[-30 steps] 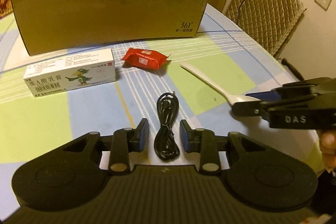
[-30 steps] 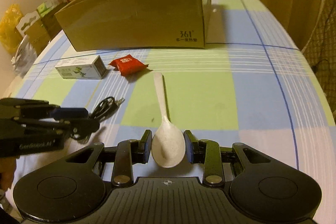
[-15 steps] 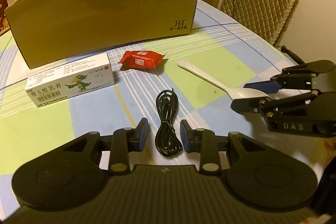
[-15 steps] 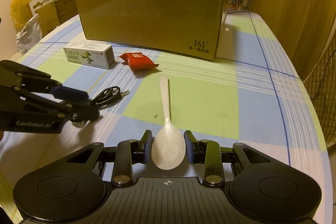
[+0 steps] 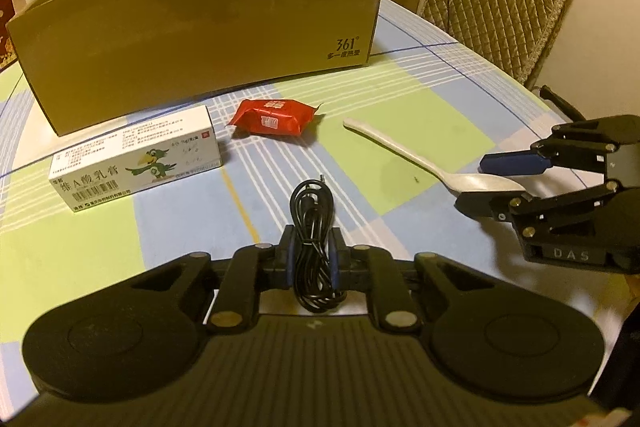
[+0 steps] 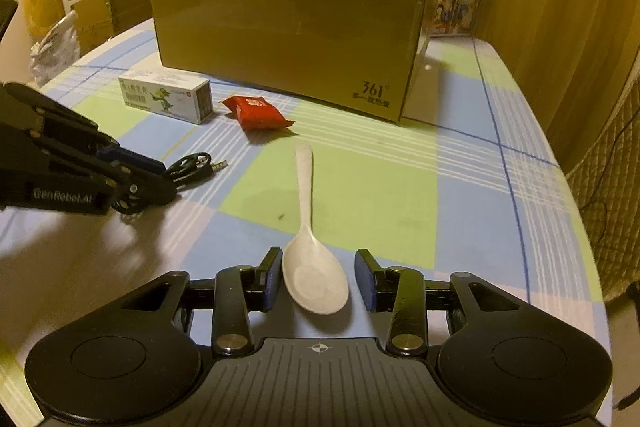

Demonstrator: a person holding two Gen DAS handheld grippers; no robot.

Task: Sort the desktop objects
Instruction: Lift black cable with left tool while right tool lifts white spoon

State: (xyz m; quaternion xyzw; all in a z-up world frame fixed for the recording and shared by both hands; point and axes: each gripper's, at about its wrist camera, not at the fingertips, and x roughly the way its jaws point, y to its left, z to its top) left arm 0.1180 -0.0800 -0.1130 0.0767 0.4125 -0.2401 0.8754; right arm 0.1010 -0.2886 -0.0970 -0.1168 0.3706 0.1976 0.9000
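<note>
I have the left gripper (image 5: 313, 259) pinched on the coiled black cable (image 5: 312, 227), its fingers pressed against the two sides of the bundle near its near end; the plug end points away toward the cardboard box (image 5: 200, 27). The right gripper (image 6: 318, 283) is spread wide, one finger on each side of the white spoon (image 6: 310, 255), and I see a gap on both sides of the bowl, narrow on the left and wider on the right, so nothing is held there yet.

My plan for the right side: centre the bowl between the fingers, keep the tips low against the surface, then squeeze slowly. The bowl is rounded and smooth, so I judge it may squirt forward if I clamp fast or high on the curve. For the cable, I would lift straight up and watch that the loose loops do not slip out or snag.

The spoon lies flat on the checked surface (image 6: 460, 207), bowl near me, handle running away toward the box. The red packet (image 6: 256, 113) and the white medicine carton (image 6: 166, 97) sit farther off, to the left, just in front of the box and well apart from both grippers.
</note>
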